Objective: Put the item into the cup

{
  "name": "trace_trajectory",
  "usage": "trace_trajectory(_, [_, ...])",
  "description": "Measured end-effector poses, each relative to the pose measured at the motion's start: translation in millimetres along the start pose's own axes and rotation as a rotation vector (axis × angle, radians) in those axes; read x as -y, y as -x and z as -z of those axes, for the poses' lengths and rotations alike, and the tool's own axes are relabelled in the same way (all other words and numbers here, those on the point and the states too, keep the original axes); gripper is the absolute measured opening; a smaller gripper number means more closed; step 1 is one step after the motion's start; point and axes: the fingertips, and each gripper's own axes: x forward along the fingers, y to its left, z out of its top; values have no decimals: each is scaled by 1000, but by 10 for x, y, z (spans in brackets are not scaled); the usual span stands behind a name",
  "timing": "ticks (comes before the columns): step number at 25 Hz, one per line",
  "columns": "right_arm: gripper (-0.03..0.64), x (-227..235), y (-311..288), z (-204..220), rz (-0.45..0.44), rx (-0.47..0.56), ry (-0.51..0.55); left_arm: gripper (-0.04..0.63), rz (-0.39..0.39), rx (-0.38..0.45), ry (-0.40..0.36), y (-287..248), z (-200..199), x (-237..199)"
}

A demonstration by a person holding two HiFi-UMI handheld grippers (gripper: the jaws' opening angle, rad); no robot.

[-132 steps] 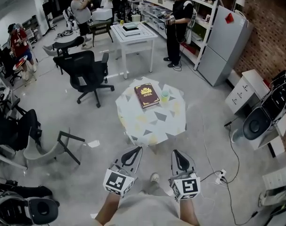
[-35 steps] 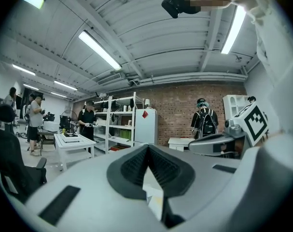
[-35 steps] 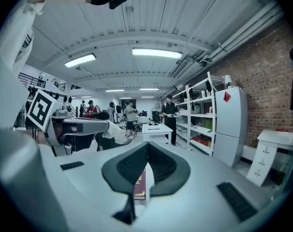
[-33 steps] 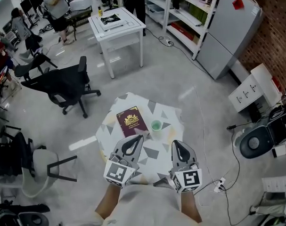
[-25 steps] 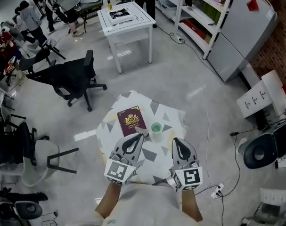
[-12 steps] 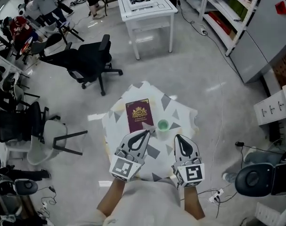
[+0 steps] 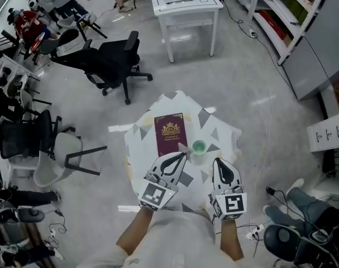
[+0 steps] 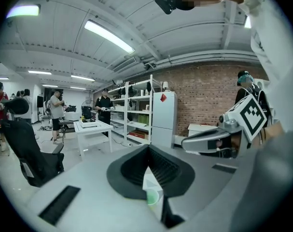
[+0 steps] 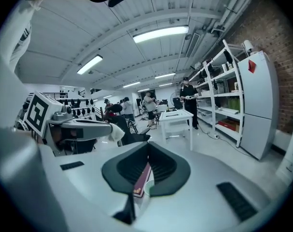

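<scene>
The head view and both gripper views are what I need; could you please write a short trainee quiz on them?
1. True or false: the green cup stands on the maroon book.
2. Which gripper holds the small white item? A: left gripper. B: right gripper. C: neither.
3. Fill in: in the head view, the cup is to the book's ____.

Key: 1 false, it stands beside the book on the table. 2 A. 3 right.

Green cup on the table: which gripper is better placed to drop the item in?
Left. The left gripper seems to pinch a small white item in its jaws, and its tip lies beside the green cup. The right gripper sits slightly further back, its jaws shut on nothing.
</scene>
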Motion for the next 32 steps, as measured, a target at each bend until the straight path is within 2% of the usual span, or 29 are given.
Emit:
trace_trajectory(15, [8, 138, -39, 492, 109, -98, -33, 11, 117, -99, 14, -345, 542, -44])
trace_trajectory(32, [8, 251, -255, 1052, 114, -186, -69, 11, 170, -196, 34, -719, 1156, -39])
